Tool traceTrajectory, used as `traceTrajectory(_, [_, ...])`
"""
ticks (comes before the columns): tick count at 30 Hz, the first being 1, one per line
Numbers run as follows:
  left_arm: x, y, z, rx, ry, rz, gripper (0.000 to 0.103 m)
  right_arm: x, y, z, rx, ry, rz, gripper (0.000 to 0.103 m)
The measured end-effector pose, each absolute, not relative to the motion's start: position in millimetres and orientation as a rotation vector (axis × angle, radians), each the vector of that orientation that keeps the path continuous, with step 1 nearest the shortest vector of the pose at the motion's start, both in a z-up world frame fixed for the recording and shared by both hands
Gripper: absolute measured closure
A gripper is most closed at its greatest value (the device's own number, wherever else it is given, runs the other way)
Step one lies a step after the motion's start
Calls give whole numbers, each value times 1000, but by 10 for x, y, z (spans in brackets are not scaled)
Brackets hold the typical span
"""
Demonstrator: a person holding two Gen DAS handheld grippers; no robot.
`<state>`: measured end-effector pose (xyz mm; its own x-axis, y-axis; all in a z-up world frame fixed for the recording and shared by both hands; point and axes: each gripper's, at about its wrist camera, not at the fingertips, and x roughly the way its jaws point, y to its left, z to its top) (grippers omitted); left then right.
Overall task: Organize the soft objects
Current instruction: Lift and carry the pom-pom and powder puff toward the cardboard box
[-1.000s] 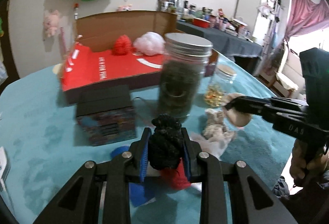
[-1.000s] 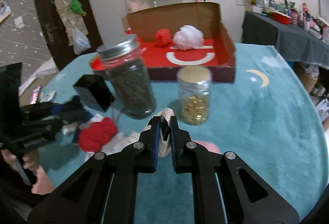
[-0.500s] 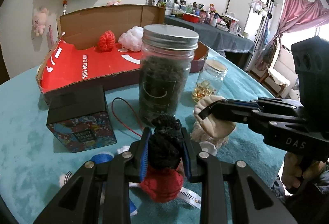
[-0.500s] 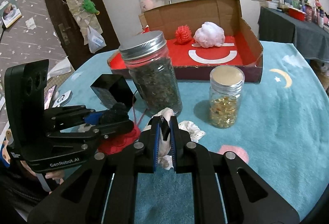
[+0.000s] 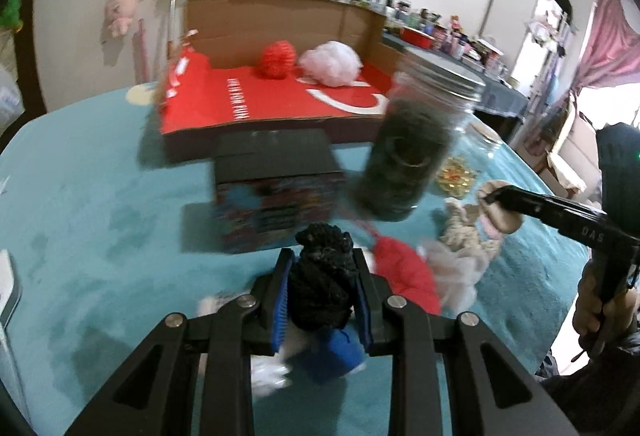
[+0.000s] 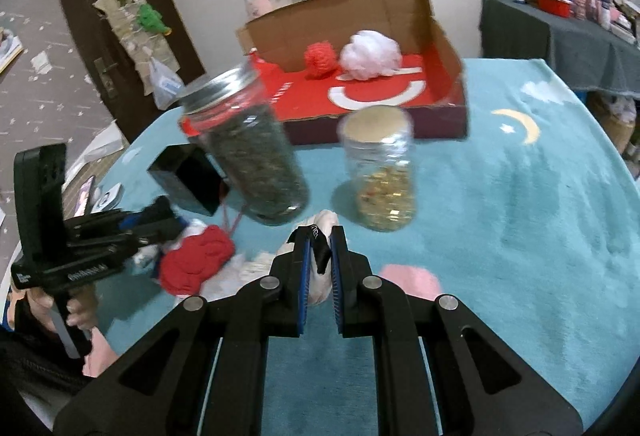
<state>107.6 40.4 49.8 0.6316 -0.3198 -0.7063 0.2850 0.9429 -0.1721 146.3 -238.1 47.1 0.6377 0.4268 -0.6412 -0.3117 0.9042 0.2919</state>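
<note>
My left gripper (image 5: 322, 272) is shut on a black knitted soft toy (image 5: 322, 276) with blue and white parts hanging below it. A red knitted piece (image 5: 404, 276) lies just to its right. My right gripper (image 6: 320, 248) is shut on a beige plush toy (image 6: 326, 226), also seen in the left wrist view (image 5: 496, 215). The open cardboard box (image 5: 280, 107) with a red floor holds a red ball (image 5: 278, 59) and a white puff (image 5: 332, 63). In the right wrist view the left gripper (image 6: 160, 220) is low at the left beside the red piece (image 6: 196, 264).
A tall jar of dark contents (image 5: 412, 155), a small jar of gold bits (image 6: 384, 171) and a black-topped box (image 5: 276, 187) stand on the teal cloth (image 5: 100, 195) before the cardboard box. A phone (image 6: 86, 195) lies at the table's left edge.
My left gripper has swung left and back with the black toy; the view is blurred. My right gripper has moved slightly with the plush toy still held.
</note>
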Motion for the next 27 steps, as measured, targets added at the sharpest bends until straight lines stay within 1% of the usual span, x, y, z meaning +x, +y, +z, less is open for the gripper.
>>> traceTrajectory(5, [1061, 640, 518, -62, 817, -298, 74, 1502, -2543, 468, 152, 774, 379, 94])
traceTrajectory(12, [1258, 897, 538, -37, 837, -246, 74, 1620, -2664, 444, 102, 791, 332, 94])
traceTrajectory(27, [1807, 999, 444, 127, 893, -329, 74, 2052, -2623, 486, -150, 793, 305, 94])
